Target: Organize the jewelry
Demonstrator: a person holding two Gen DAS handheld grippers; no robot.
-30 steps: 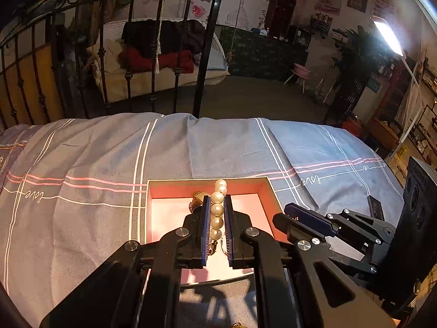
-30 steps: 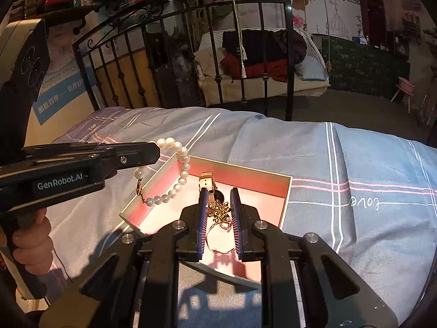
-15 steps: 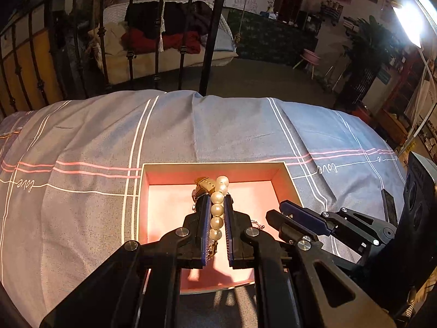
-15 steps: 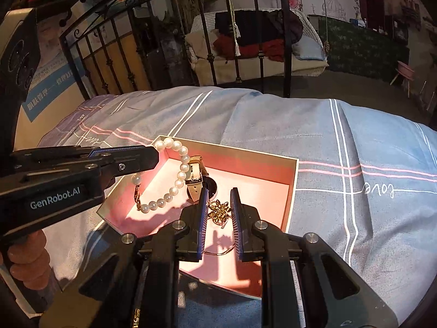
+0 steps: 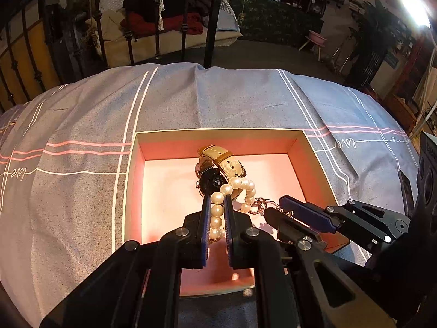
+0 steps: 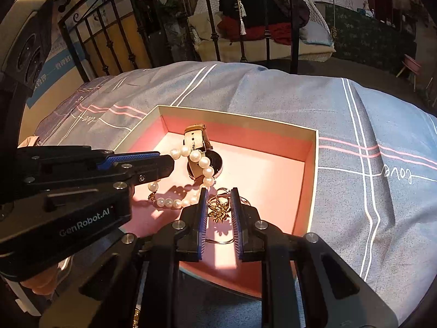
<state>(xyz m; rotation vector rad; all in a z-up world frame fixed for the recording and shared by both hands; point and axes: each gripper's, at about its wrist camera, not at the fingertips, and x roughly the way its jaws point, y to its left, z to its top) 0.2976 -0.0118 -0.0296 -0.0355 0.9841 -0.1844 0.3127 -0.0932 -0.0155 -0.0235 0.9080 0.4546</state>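
A pink-lined box (image 5: 314,147) (image 6: 308,147) lies open on the bed. Inside it lies a watch (image 5: 215,180) (image 6: 195,139) with a beige strap. My left gripper (image 5: 217,203) (image 6: 164,161) is shut on a pearl bracelet (image 5: 217,213) (image 6: 204,164), whose loop drapes over the watch and onto the box floor. My right gripper (image 6: 218,202) (image 5: 275,205) is low in the box, shut on a gold chain necklace (image 6: 218,209) with a flower-shaped pendant; the chain trails on the floor beneath it.
The box sits on a grey-blue bedspread (image 5: 82,125) (image 6: 368,125) with white and pink stripes. A black iron bed rail (image 5: 210,19) (image 6: 292,22) stands at the far edge. Beyond it are a daybed with clothes and room furniture.
Both grippers have come down into the box. The pearl bracelet, hanging above the box before, now rests over the watch. The gold necklace now touches the box floor.
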